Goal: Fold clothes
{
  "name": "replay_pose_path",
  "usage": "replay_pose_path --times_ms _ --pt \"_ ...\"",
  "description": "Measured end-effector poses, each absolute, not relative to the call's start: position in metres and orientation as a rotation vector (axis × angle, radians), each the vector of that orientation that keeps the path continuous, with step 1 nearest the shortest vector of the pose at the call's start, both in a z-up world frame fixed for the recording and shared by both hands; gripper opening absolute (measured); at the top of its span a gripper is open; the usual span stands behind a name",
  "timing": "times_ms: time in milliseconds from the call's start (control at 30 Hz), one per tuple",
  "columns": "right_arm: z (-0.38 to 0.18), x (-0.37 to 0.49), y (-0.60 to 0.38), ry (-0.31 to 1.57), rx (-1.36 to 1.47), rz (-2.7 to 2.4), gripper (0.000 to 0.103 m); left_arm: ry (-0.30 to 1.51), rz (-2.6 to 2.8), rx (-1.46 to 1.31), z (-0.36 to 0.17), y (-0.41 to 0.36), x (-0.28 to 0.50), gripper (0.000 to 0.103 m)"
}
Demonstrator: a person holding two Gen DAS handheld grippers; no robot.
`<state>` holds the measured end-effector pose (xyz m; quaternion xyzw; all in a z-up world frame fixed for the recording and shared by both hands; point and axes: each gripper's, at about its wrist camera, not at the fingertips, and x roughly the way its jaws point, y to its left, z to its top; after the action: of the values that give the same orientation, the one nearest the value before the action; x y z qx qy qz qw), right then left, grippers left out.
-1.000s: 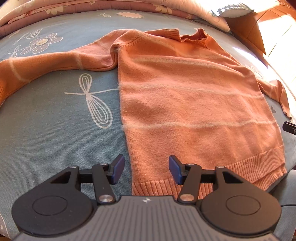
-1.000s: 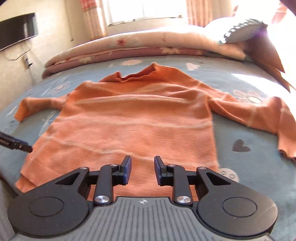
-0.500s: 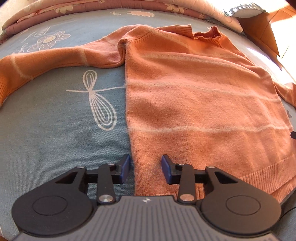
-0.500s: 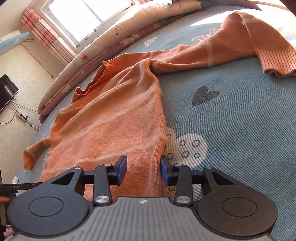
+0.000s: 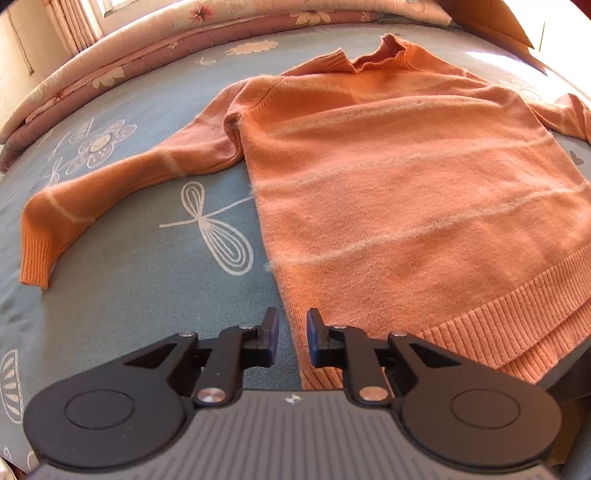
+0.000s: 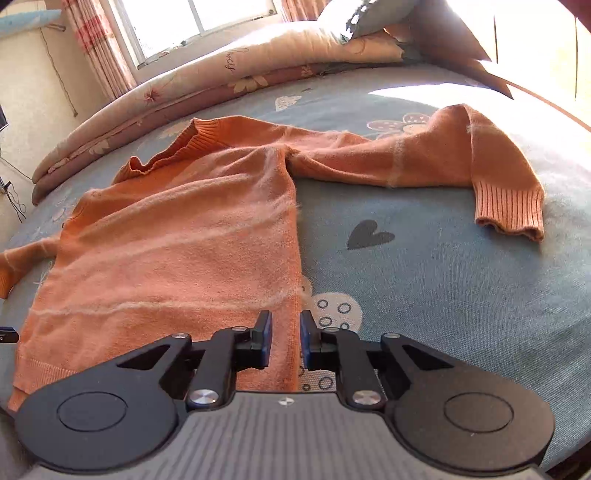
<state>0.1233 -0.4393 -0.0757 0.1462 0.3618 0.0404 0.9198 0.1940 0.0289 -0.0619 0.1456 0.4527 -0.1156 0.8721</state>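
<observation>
Left wrist view
Sweater (image 5: 406, 177): orange knit with pale stripes, spread flat and front up on the bed, collar far from the camera, ribbed hem nearest.
Sleeve (image 5: 122, 184): stretched out to the left of the body, curving down to a ribbed cuff that lies on the sheet.
Left gripper (image 5: 291, 338): low over the sweater's left side edge near the hem; fingers a narrow gap apart, the edge of the knit running between them, not pinched.
Sheet (image 5: 129, 295): blue-grey with white dragonfly and flower prints.
Quilt (image 5: 147, 44): folded, pink and cream, along the far edge of the bed.

Right wrist view
Sweater (image 6: 177, 251): same garment seen from its other side, collar up and to the left.
Right sleeve (image 6: 443, 158): reaches right and bends down, the cuff resting on the sheet beyond a dark heart print.
Right gripper (image 6: 283, 338): over the sweater's right side edge near the hem; fingers slightly parted with the knit's edge between them, not clamped.
Window (image 6: 199, 22): bright, behind the quilt, with a curtain (image 6: 96, 44) beside it.
Pillow (image 6: 373, 18): at the far right on top of the quilt.
</observation>
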Motion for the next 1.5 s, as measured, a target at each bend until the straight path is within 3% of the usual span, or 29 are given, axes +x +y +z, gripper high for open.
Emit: replay_pose_path --times_ms 67,333,600,767,833,867,933,1100,1167,1367,1500 --pt "-0.068 0.134 -0.417 0.726 0.326 0.172 0.031 0.916 -0.307 0.262 -0.055 0.011 0.198 0.037" --pt "-0.098 0.195 -0.322 0.791 0.398 0.406 0.036 0.914 -0.589 0.065 -0.078 -0.067 0.22 0.044" --pt "-0.107 0.161 -0.36 0.812 0.462 0.326 0.04 1.035 -0.491 -0.168 -0.1 0.027 0.197 0.045" --pt "-0.09 0.143 -0.364 0.794 0.388 0.276 0.041 1.063 -0.478 -0.121 -0.091 0.038 0.185 0.047" --pt "-0.083 0.136 -0.366 0.786 0.359 0.256 0.053 1.056 -0.462 -0.051 -0.081 0.026 0.185 0.052" --pt "-0.08 0.132 -0.367 0.782 0.344 0.246 0.054 1.052 -0.454 -0.016 -0.076 0.019 0.186 0.06" --pt "-0.073 0.125 -0.369 0.774 0.314 0.227 0.056 1.013 -0.45 0.067 -0.066 0.0 0.19 0.069" --pt "-0.08 0.152 -0.335 0.771 0.188 0.204 0.068 0.86 -0.417 0.289 -0.054 -0.066 0.219 0.077" --pt "-0.086 0.169 -0.317 0.771 0.13 0.198 0.068 0.827 -0.383 0.352 -0.063 -0.086 0.235 0.077" --pt "-0.104 0.195 -0.279 0.772 0.011 0.176 0.074 0.816 -0.36 0.286 -0.104 -0.091 0.246 0.078" --pt "-0.111 0.163 -0.281 0.751 -0.008 0.151 0.094 0.804 -0.329 0.138 -0.112 -0.063 0.219 0.091"
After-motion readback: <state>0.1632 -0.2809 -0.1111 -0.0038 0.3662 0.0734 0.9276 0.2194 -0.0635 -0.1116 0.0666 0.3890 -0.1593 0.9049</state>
